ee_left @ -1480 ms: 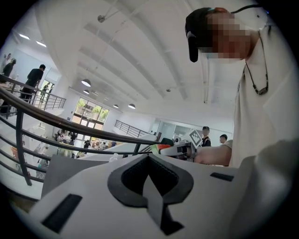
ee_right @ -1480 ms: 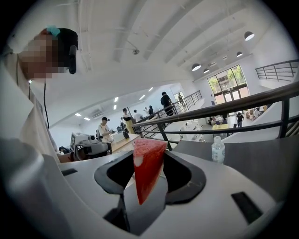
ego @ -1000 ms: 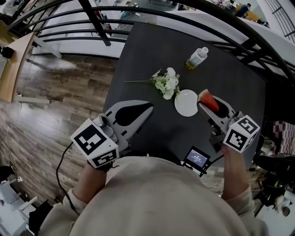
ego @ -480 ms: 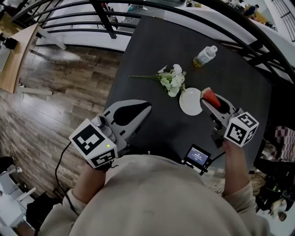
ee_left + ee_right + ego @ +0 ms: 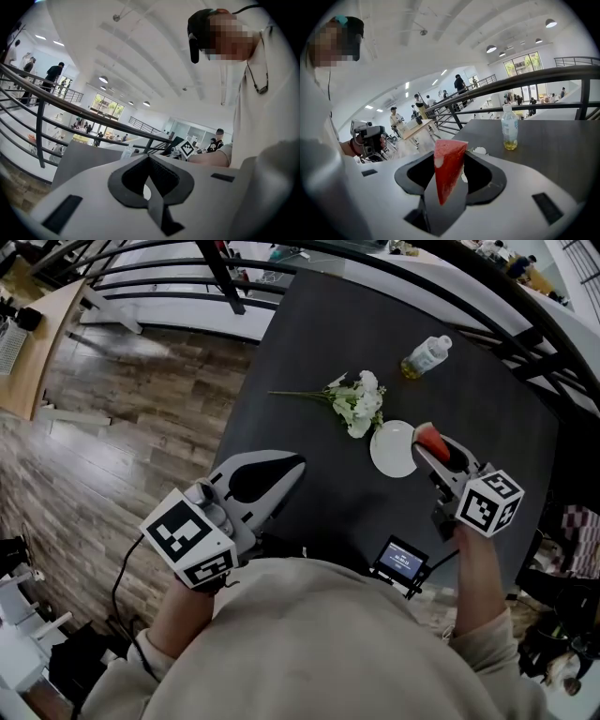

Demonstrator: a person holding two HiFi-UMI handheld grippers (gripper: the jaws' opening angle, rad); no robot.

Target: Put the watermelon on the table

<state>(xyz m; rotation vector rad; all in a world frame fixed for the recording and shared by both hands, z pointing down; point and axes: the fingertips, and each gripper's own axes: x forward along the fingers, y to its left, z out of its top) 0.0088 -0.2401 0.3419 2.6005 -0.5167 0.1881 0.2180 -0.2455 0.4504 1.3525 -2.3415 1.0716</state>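
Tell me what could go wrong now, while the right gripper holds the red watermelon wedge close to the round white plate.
1. The right gripper is shut on the red watermelon wedge, whose wide end stands out beyond the jaws; it might slip or tip over on release.
2. The wedge hangs beside the rim of the round white plate, so it could land on the plate and not on the dark table.

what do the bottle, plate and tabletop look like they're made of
Bottle: clear plastic, likely; you see through it to yellowish liquid at the bottom, white cap.
Plate: white, smooth, ceramic or plastic; can't tell which.
Tabletop: dark grey, matte, no glare; maybe laminate or painted board.
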